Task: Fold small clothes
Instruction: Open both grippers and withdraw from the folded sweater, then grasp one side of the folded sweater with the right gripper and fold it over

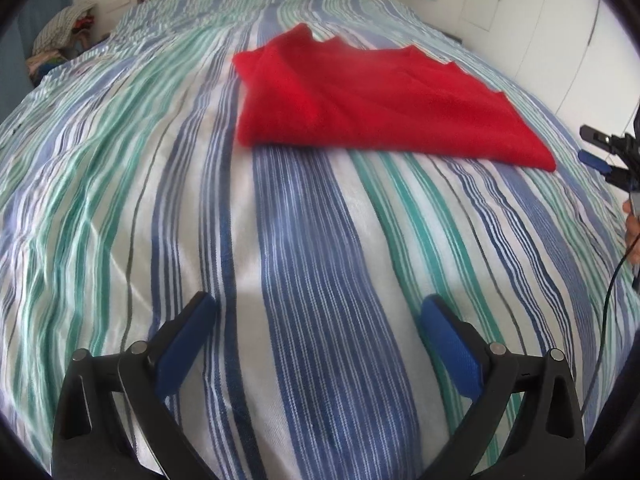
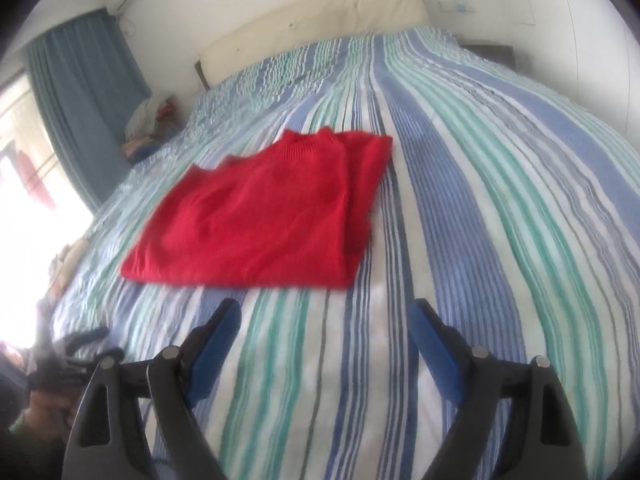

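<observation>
Right wrist view: red garment (image 2: pixel 256 216) folded flat on striped bedspread (image 2: pixel 460 200), at 11 o'clock from right gripper (image 2: pixel 324 312); jaws spread, nothing between. Left gripper (image 1: pixel 316 308) likewise released, garment (image 1: pixel 372 108) at 1 o'clock. No readable writing. Cream headboard (image 2: pixel 320 20) beyond, blue curtain (image 2: pixel 84 92) at 10 o'clock, clothes pile (image 2: pixel 148 124) beside bed.

Black tool (image 1: pixel 318 312) arms, blue pads (image 1: pixel 452 350) (ribbed), silver pivot screws (image 1: pixel 497 348)

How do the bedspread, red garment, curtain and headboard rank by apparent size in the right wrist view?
1. Bedspread
2. Red garment
3. Curtain and headboard: too alike to rank, and both lie farther from the camera.
</observation>
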